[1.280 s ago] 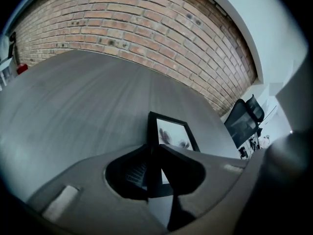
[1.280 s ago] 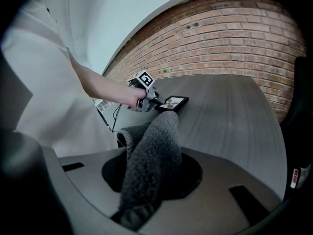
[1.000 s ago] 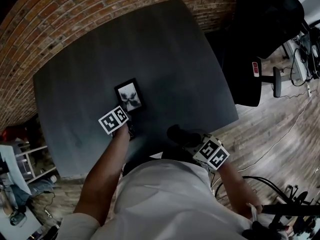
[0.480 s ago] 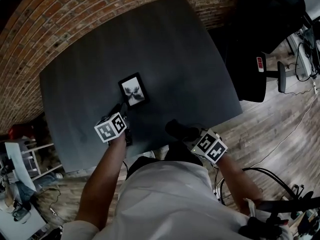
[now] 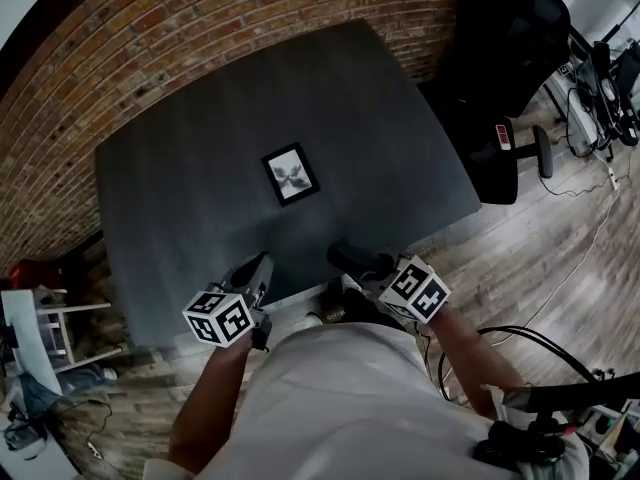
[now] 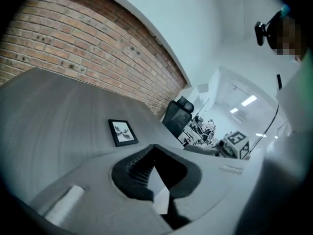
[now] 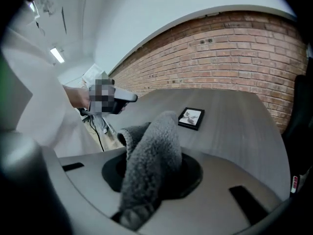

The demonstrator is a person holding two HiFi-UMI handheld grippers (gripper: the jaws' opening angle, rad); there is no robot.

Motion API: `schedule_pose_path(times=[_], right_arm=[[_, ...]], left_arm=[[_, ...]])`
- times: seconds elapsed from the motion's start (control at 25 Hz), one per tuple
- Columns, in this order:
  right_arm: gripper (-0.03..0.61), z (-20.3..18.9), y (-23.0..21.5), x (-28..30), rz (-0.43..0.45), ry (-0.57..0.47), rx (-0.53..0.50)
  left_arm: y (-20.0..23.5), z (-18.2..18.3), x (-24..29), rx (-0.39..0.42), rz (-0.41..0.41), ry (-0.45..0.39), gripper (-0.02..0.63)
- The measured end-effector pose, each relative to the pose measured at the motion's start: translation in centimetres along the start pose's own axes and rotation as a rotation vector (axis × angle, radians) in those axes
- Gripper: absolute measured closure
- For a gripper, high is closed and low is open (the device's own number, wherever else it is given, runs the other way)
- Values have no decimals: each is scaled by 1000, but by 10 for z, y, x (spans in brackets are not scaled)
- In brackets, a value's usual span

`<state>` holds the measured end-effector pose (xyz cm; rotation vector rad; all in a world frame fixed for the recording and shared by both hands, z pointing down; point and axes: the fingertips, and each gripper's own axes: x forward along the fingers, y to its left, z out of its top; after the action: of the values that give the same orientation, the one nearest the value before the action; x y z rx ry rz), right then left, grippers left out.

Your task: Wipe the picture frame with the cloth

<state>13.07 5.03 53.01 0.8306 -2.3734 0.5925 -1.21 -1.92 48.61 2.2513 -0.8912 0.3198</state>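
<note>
Jaws first: the right gripper is clamped on the cloth, a grey fleecy wad bulging up out of its jaws and flopping over to the left. The left gripper shows only a narrow gap with nothing in it, so it's empty.

And that's the change. A second ago the left one was up at the near edge of the frame. Now it's pulled right back to the near edge of the table, well apart from the frame. The frame lies flat, picture up, alone around the middle of the table, and no gripper is touching it. The right gripper has hardly shifted; it sits at the near edge with the cloth well apart from the frame.

I read this one of two ways. Either the left has just let go after placing the frame, or the wipe is over and both are backing off. I can't say which from here. There's no cloth contact, so no wiping is under way.

If wiping remains, the right has to carry the cloth far and a bit left onto the frame. With nothing pinning it, the frame may slide.
</note>
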Motion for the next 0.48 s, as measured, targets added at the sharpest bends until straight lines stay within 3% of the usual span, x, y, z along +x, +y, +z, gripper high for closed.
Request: schedule_pose_path(times=[0.24,0.48], right_arm=[[499,2,83,4,-25,-5,-8],[499,-14,150,-3,-34,-6,5]], left_arm=[[-19,-48,-100,88,-86,52,601],[-41,-101,-145,136,-142,125,601]])
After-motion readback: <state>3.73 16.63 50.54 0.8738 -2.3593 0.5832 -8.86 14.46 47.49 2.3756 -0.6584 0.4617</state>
